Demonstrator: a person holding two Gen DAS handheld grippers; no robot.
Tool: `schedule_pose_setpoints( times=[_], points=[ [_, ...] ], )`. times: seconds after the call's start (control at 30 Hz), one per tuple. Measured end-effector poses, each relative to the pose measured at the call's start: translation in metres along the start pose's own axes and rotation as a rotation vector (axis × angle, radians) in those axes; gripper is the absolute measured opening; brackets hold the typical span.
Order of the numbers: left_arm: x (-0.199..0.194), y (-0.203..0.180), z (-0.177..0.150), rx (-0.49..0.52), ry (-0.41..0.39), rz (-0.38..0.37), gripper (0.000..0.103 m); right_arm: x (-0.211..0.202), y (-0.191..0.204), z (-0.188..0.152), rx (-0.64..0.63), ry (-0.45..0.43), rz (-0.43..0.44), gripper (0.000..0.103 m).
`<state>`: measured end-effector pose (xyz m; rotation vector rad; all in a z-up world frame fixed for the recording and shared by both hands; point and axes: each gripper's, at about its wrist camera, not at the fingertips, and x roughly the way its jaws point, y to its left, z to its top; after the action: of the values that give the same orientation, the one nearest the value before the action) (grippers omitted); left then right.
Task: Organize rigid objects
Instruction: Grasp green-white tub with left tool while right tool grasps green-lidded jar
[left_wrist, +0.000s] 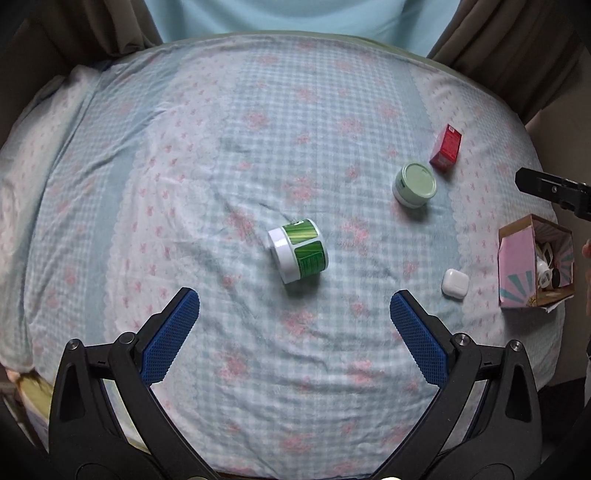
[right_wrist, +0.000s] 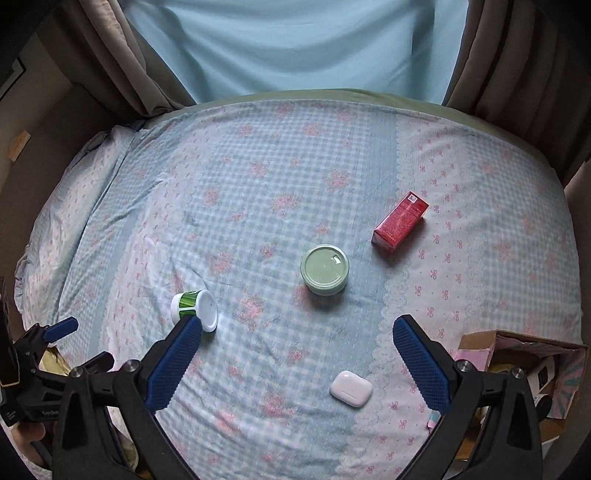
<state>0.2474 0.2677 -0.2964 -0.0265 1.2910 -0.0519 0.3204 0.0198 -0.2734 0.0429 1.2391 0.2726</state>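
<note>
On the bed a white jar with a green label (left_wrist: 298, 249) lies on its side; the right wrist view shows it at the left (right_wrist: 194, 309). A pale green round tin (left_wrist: 414, 184) (right_wrist: 324, 270) stands upright. A red box (left_wrist: 446, 147) (right_wrist: 400, 223) lies beyond it. A white earbud case (left_wrist: 455, 283) (right_wrist: 351, 388) lies near an open pink cardboard box (left_wrist: 517, 264) (right_wrist: 476, 356). My left gripper (left_wrist: 295, 306) is open and empty, just short of the jar. My right gripper (right_wrist: 297, 332) is open and empty above the earbud case and tin.
The bed has a blue and pink checked sheet (left_wrist: 221, 147) with a pillow (left_wrist: 40, 122) at the left. Curtains (right_wrist: 517, 66) hang behind it. The pink box holds several small items. The left gripper shows at the right wrist view's left edge (right_wrist: 59, 330).
</note>
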Motion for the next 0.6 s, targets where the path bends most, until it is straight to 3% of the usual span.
schedule_pose_setpoints(
  times=[0.1,0.3,0.47,0.6],
  points=[
    [0.036,0.006,0.007,0.018,0.042,-0.023,0.103,0.032,-0.002,0.000,0.060,0.029,-0.009,0.103],
    [0.090,0.016,0.009,-0.059,0.089,-0.088,0.103,0.086,-0.003,0.001,0.114,0.063,-0.068,0.103],
    [0.126,0.018,0.005,-0.168,0.087,-0.094,0.103,0.130,-0.010,0.007,0.134,0.053,-0.130,0.103],
    [0.148,0.017,0.003,-0.262,0.061,-0.082,0.102,0.162,-0.006,0.014,0.080,0.048,-0.167,0.103]
  ],
)
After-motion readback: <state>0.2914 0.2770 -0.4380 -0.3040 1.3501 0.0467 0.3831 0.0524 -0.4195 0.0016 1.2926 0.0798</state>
